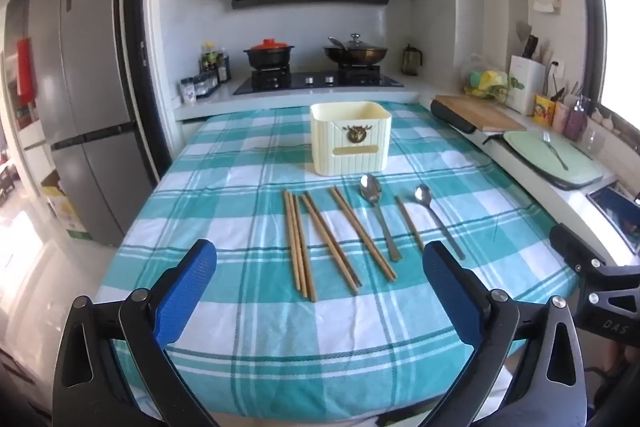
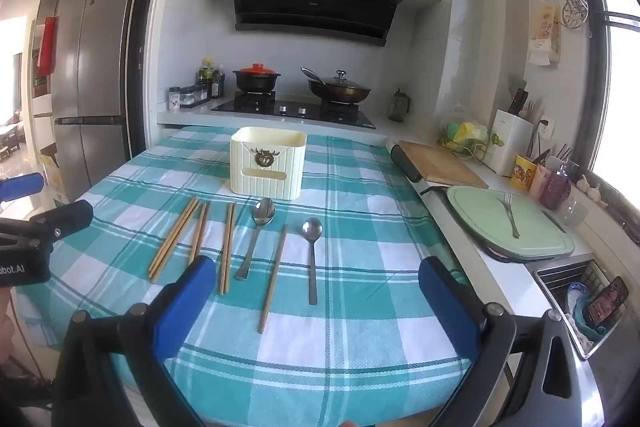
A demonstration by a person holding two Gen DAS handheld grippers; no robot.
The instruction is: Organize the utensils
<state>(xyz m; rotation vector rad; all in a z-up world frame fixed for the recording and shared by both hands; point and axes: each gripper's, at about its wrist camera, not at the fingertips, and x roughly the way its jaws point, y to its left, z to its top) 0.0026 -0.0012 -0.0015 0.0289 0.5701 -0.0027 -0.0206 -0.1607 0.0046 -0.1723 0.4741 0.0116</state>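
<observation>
Chopsticks and two steel spoons lie loose on the checked cloth before the cream holder. Only the right view shows a sink. Left gripper and right gripper gape wide, holding nothing.

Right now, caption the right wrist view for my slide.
Open right gripper above wooden chopsticks and two steel spoons before a cream ribbed holder.

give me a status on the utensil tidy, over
Left gripper and right gripper open, empty, above the cloth. Chopsticks and two spoons loose in front of the cream holder. Nothing blocking.
</observation>
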